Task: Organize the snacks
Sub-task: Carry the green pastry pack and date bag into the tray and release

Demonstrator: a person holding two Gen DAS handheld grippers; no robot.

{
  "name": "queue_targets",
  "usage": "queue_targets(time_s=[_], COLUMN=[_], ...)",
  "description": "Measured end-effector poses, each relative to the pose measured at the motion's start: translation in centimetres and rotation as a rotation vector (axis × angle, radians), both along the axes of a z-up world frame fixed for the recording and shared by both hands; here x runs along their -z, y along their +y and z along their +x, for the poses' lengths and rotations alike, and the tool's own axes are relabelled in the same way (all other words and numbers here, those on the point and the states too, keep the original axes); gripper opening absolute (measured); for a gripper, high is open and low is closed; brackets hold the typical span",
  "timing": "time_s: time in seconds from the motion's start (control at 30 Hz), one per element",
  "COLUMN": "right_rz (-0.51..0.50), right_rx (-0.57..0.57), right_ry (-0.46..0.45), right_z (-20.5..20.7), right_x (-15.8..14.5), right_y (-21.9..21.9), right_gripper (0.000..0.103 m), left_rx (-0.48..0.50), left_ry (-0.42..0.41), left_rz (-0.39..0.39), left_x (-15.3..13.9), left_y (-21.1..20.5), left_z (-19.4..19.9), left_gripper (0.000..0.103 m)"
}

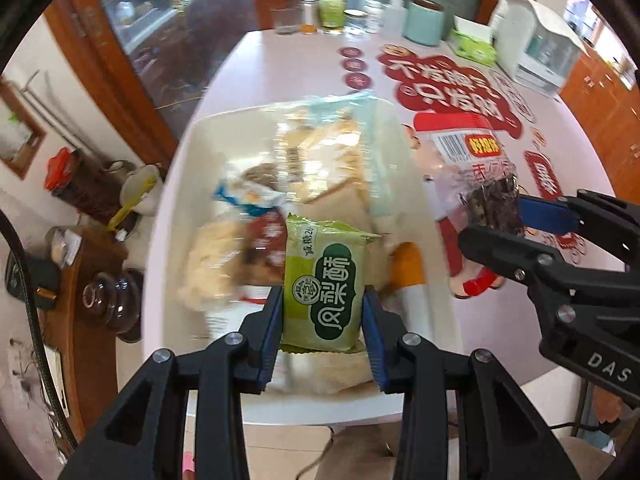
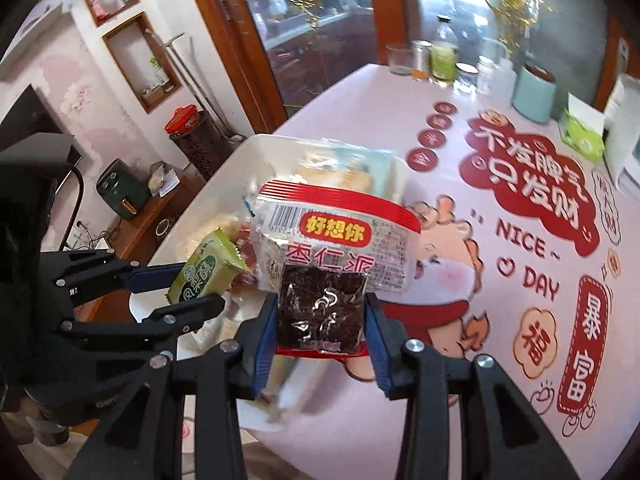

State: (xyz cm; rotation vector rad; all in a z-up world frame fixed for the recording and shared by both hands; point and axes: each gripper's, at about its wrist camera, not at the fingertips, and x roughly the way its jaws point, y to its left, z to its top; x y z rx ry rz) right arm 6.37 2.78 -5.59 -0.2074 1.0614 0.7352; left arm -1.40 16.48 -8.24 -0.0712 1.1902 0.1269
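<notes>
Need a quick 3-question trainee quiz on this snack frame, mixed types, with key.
1. True or false: the left claw is shut on the green pastry packet.
2. The right claw holds: A) tissue box B) red-and-white snack packet C) glass jar.
3. Fill in: the other snacks lie in the white ____.

Key: 1 true; 2 B; 3 bin.
</notes>
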Motion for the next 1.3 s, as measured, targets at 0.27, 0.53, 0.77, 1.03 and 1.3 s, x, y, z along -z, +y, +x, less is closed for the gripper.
queue_targets(time_s=[0.27,0.53,0.77,1.03,1.3], right_rz=[-0.012,-0.042,-0.046,-0.061,-0.06], right_rx=[-0.051,-0.035,-0.017,0.025,0.054], right_ry=[-0.046,-0.075,-0.059,-0.047,-0.01], right_z=[-1.0,-0.3,0.2,0.7,0.5], right_x=[-0.8,-1.1,-0.7,-0.1,0.6], right_y=[5.1,7.6,7.9,6.6,5.9], right_gripper=[0.041,0.043,0.056,0.057,0.057], left_rx=[-0.074,-0.1,-0.123,-0.112,-0.106], left_ry=[-0.058,-0.111,-0.132,-0.074,-0.063], left_rz=[0.019,0.024,0.023,-0.019,-0.032], left_x=[-1.5,-3.0,-3.2,-1.3,-1.0], left_y=[4.7,7.3,7.7,7.3,6.9], left_z=[0.5,3.7,4.8,4.3,3.9], left_gripper=[0.036,0.037,0.086,0.087,0.087])
